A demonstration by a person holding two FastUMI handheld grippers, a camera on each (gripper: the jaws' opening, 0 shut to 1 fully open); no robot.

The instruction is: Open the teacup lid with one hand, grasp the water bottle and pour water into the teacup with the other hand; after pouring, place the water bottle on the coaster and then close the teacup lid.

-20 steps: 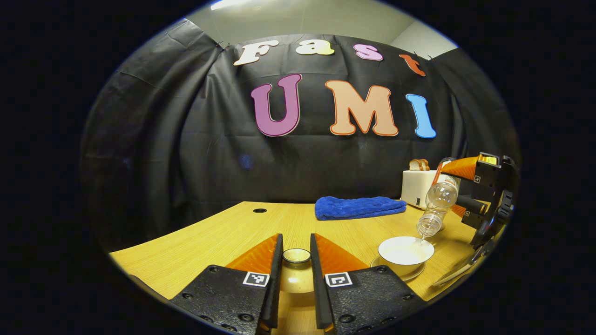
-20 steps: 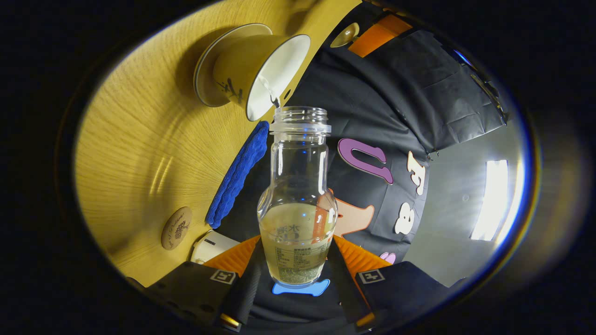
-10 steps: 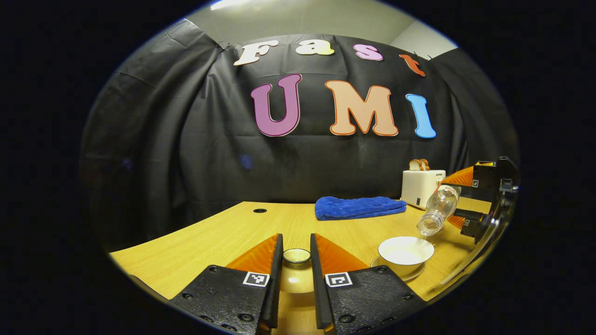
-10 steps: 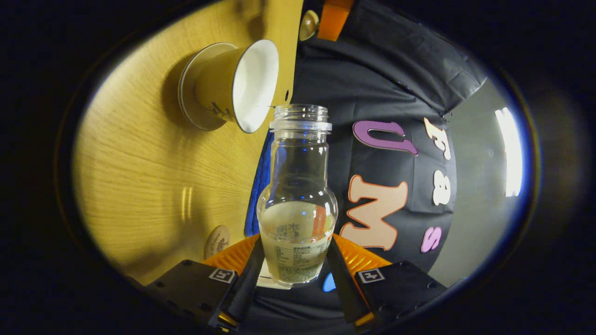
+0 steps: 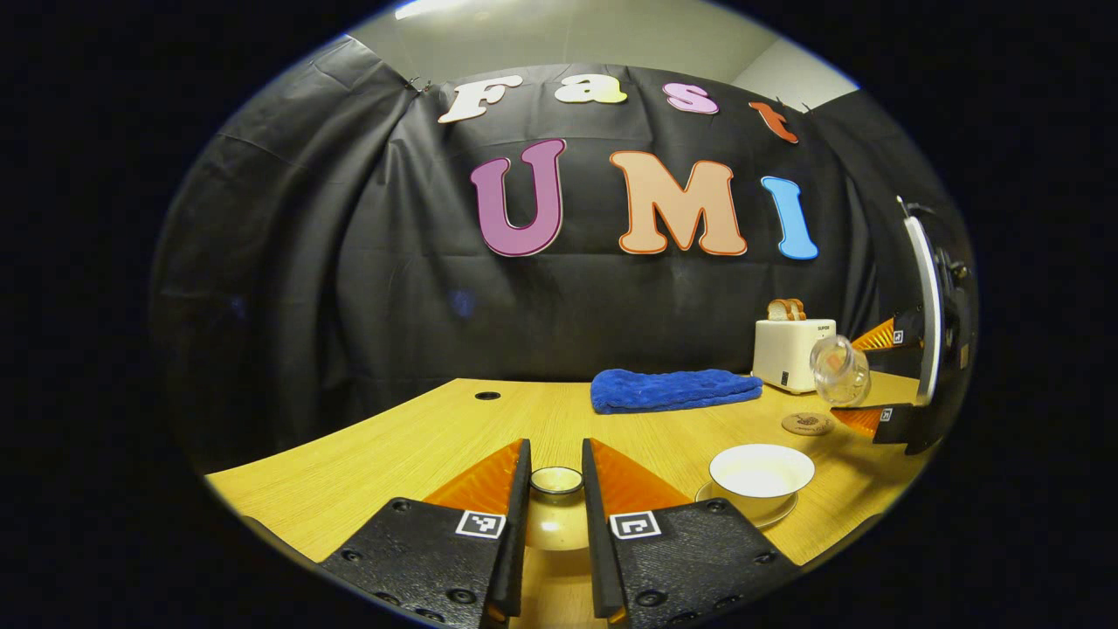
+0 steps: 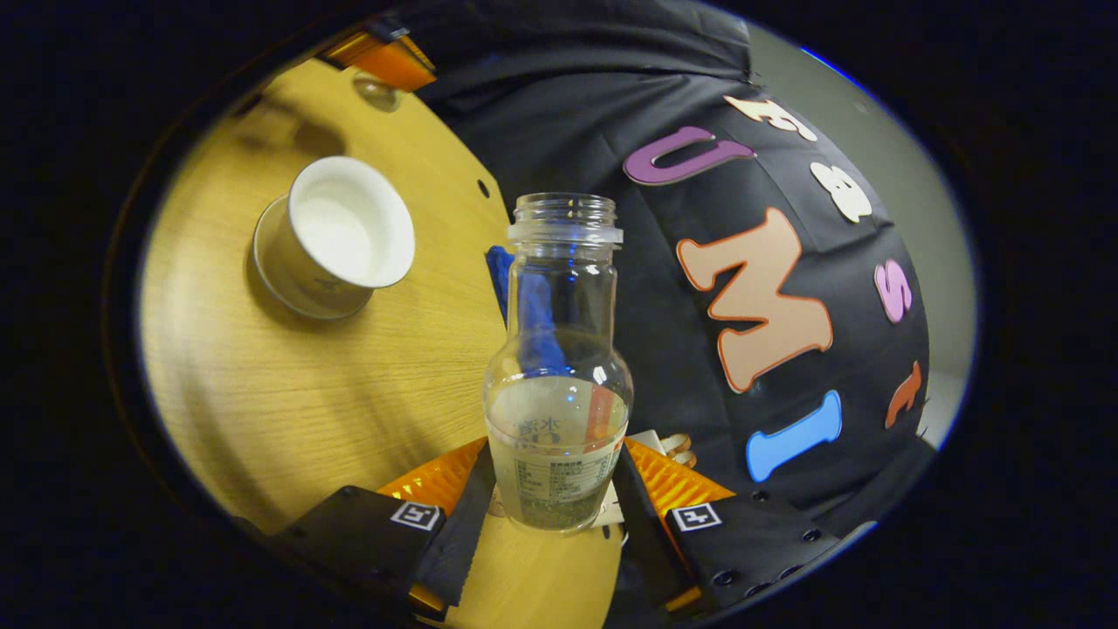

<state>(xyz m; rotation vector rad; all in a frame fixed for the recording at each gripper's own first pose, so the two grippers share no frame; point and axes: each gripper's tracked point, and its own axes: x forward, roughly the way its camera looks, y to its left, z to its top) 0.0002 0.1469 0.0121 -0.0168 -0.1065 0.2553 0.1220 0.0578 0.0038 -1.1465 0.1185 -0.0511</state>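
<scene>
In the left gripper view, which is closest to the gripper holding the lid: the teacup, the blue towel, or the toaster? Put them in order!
Measured from the left gripper, which holds the teacup lid:
1. Teacup, just to its right on the table, open.
2. Blue towel, farther back, slightly right of centre.
3. Toaster, at the table's far right, just behind the towel's end.

A folded blue towel point(image 5: 671, 390) lies on a wooden worktop point(image 5: 419, 445) beside a white toaster point(image 5: 790, 352) holding 2 bread slices point(image 5: 786, 309), against black cloth.
</scene>
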